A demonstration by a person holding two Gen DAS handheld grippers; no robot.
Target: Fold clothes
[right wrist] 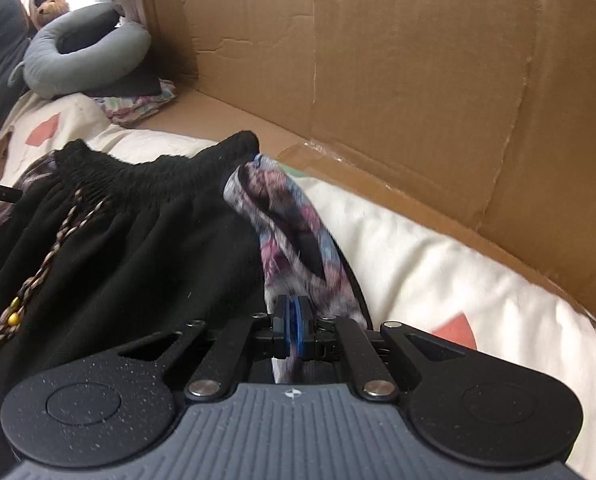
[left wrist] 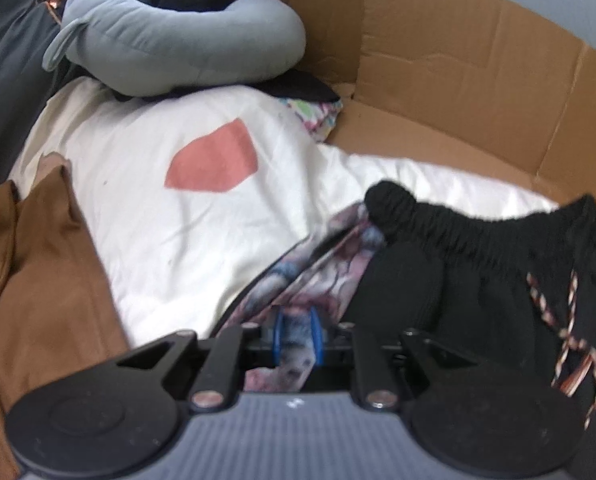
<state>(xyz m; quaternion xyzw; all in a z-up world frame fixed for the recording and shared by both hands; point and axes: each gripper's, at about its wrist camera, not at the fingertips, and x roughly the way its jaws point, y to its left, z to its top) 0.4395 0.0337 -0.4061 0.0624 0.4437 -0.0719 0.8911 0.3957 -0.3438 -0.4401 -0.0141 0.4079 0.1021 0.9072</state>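
A floral-print garment (left wrist: 318, 256) in purple, blue and white lies across the white bedcover, partly under black shorts (left wrist: 478, 264) with an elastic waistband and a braided drawstring (left wrist: 570, 336). My left gripper (left wrist: 296, 330) is shut on the floral cloth, which bunches between its blue pads. In the right wrist view the same floral garment (right wrist: 293, 224) runs from the shorts' waistband (right wrist: 157, 172) down into my right gripper (right wrist: 296, 322), whose blue pads are pressed together on the cloth. The black shorts (right wrist: 117, 264) fill the left of that view.
A white bedcover (left wrist: 201, 216) with a salmon patch lies beneath. Tall cardboard walls (right wrist: 398, 80) stand behind and to the right. A grey curved pillow (left wrist: 177, 40) sits far left, with folded patterned cloth (left wrist: 318, 114) below it. Brown fabric (left wrist: 37, 260) lies at the left.
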